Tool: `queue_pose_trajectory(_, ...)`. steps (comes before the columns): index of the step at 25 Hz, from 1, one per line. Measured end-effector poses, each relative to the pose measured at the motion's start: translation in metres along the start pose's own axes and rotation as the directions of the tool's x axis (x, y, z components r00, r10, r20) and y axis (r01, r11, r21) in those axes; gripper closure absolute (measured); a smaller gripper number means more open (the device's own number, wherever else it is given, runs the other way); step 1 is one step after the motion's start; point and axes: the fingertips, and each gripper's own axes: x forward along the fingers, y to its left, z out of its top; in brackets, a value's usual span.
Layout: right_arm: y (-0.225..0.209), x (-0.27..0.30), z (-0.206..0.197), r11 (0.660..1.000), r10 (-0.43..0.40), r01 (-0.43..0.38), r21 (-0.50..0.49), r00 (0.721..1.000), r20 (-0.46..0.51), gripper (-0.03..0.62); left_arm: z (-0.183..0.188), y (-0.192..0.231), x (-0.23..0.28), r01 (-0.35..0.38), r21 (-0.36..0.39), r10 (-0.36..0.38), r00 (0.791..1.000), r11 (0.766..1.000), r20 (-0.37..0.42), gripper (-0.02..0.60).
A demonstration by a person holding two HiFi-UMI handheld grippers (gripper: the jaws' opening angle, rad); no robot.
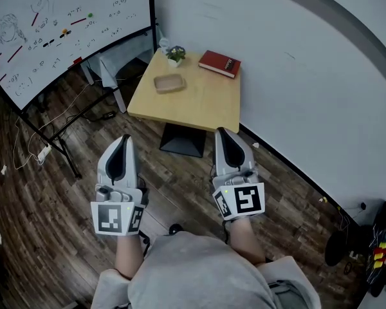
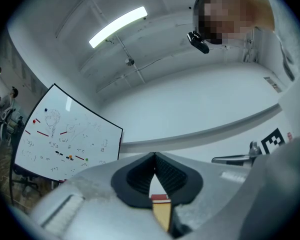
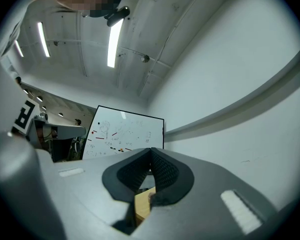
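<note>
From here, my left gripper and right gripper read as matt grey plastic shells, their black pads ribbed and rubbery. The square pale-wood table looks smooth and satin, the dark plank floor grainy wood, the big whiteboard glossy.
</note>
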Motion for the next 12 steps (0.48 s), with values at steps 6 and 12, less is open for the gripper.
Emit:
queue_pose_trajectory(6,0.009,0.013,-0.010,1.000,-0.013,0.013,-0.015,1.000,-0.015,0.592,-0.010,0.017,0.010,0.021,-0.018,-0.021,1.000,1.000,-0.010,0.577)
queue_pose_trajectory(12,0.002,0.016,-0.019,0.999,-0.042,0.041,-0.021,0.998,-0.038,0.592,-0.022,0.019,0.018,0.044,-0.039,-0.045,0.999,0.998,-0.020,0.577)
